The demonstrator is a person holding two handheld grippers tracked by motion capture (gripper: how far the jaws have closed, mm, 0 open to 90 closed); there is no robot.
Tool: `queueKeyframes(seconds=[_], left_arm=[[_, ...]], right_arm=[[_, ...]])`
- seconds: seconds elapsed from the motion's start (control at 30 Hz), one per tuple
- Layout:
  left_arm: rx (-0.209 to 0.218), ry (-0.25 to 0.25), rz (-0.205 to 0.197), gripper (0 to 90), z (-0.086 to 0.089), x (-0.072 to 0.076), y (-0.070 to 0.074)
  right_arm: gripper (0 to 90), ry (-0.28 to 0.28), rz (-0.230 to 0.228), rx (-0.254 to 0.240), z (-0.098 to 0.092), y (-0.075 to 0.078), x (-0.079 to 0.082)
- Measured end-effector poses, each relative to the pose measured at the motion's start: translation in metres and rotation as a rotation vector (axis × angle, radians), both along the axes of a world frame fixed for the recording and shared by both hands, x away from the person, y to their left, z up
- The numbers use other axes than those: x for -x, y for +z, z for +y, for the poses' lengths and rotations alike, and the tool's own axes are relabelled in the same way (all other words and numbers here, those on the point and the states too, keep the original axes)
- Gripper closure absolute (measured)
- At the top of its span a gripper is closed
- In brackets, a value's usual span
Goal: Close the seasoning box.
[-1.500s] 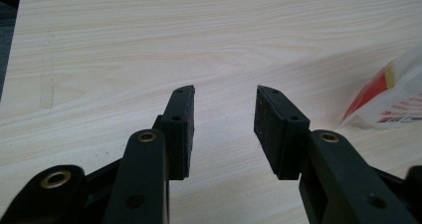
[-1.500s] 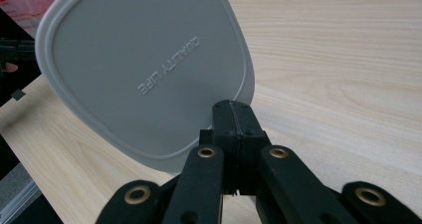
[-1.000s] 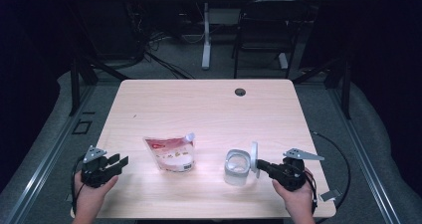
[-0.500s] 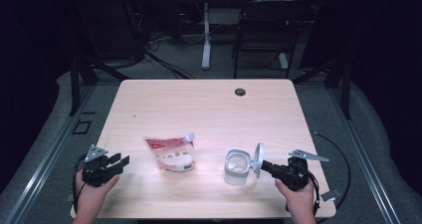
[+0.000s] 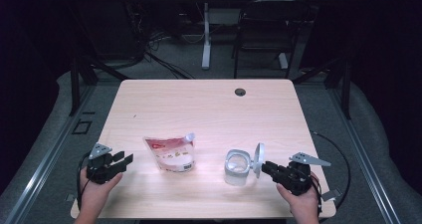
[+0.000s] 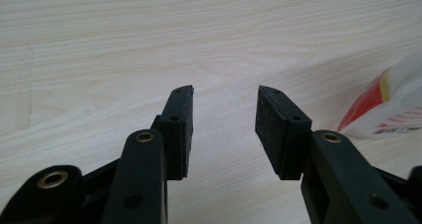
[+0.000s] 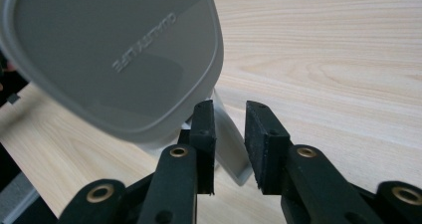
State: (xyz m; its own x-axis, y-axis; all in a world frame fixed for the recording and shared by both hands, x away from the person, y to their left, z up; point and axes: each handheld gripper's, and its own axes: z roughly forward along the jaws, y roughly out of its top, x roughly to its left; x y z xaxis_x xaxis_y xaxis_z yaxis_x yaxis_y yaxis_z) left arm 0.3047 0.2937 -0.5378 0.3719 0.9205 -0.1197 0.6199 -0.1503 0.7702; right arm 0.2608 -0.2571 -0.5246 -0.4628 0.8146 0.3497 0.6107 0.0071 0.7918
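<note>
Hiding container (image 7: pixel 234 154): grey lid (image 7: pixel 114 55).

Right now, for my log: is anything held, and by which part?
Nothing. The right hand-held gripper has just been opening its jaws, the lid loose between them; the left hand-held gripper is empty.

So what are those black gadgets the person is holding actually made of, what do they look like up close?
Each hand grips a black tool. The left tongs and right tongs each end in two flat black jaws with rough pads, joined by arms with brass-coloured rivets. A grey three-cornered plate sits on top, and a black cable trails behind. No sleeves show.
</note>
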Motion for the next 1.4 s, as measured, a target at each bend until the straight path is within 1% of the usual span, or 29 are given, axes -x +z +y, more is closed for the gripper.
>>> queueKeyframes(seconds=[0.03,0.07,0.2,0.27,0.3,0.37,0.4,0.47,0.53,0.67,0.8,0.83,0.87,0.9,0.97,1.0,1.03,1.07,1.1,1.17,1.2,1.27,1.4], left_arm=[[0.002,-0.002,-0.002,58.8,-0.002,-0.002,0.0],[0.002,-0.002,-0.002,58.7,-0.002,-0.002,0.0],[-0.002,-0.013,0.001,58.7,-0.004,-0.006,0.0],[-0.001,-0.012,0.001,58.7,-0.006,-0.008,0.0],[0.001,-0.016,0.002,58.7,-0.006,-0.008,0.0],[0.003,-0.018,-0.001,58.7,-0.007,-0.01,-0.001],[-0.003,-0.023,0.007,58.7,-0.008,-0.01,0.0],[0.004,-0.023,0.0,58.8,-0.009,-0.011,0.0],[0.001,-0.025,-0.001,58.8,-0.009,-0.011,-0.001],[0.003,-0.026,-0.003,58.8,-0.009,-0.011,0.0],[0.003,-0.023,-0.003,58.8,-0.008,-0.01,0.0],[-0.001,-0.025,0.004,58.9,-0.007,-0.01,0.001],[0.0,-0.022,-0.003,58.8,-0.007,-0.01,0.0],[0.004,-0.019,-0.003,58.9,-0.007,-0.009,0.0],[0.003,-0.017,-0.003,58.8,-0.006,-0.009,0.0],[0.004,-0.016,-0.003,58.8,-0.006,-0.009,0.0],[-0.001,-0.021,0.007,58.8,-0.005,-0.008,0.001],[0.004,-0.013,-0.003,58.9,-0.006,-0.008,0.0],[0.006,-0.014,-0.004,58.9,-0.005,-0.008,0.0],[0.004,-0.016,-0.002,58.9,-0.005,-0.007,0.0],[0.004,-0.017,-0.002,58.9,-0.005,-0.007,0.0],[0.003,-0.016,-0.002,58.9,-0.004,-0.006,0.0],[0.005,-0.011,0.001,58.9,-0.002,-0.005,0.0]], right_arm=[[73.7,0.002,-0.007,0.029,-0.001,0.0,0.003],[73.7,0.002,-0.007,0.029,-0.001,0.0,0.003],[72.4,0.014,-0.012,0.069,-0.002,0.0,0.008],[72.4,0.009,-0.016,0.069,-0.002,-0.001,0.009],[72.4,0.012,-0.018,0.077,-0.002,-0.001,0.01],[72.4,0.029,-0.01,0.09,0.0,-0.002,0.011],[72.4,0.029,-0.01,0.09,0.0,-0.002,0.011],[72.4,0.05,-0.003,0.11,0.003,-0.001,0.013],[72.4,0.053,-0.003,0.112,0.005,-0.002,0.013],[72.7,0.065,0.005,0.141,0.011,-0.005,0.013],[72.7,0.073,0.004,0.144,0.014,-0.005,0.012],[72.1,0.074,0.004,0.144,0.014,-0.005,0.012],[70.6,0.075,0.003,0.145,0.015,-0.005,0.012],[68.8,0.07,-0.002,0.138,0.016,-0.005,0.012],[68.3,0.068,-0.003,0.144,0.017,-0.005,0.011],[69.2,0.064,-0.002,0.154,0.018,-0.006,0.011],[69.2,0.064,-0.002,0.154,0.018,-0.006,0.011],[72.6,0.064,0.002,0.167,0.019,-0.006,0.01],[72.6,0.064,0.002,0.167,0.019,-0.006,0.01],[77.7,0.062,0.008,0.177,0.018,-0.005,0.009],[78.9,0.065,0.012,0.168,0.018,-0.005,0.009],[82.2,0.059,0.012,0.17,0.017,-0.005,0.008],[83.3,0.048,0.011,0.168,0.017,-0.005,0.006]])
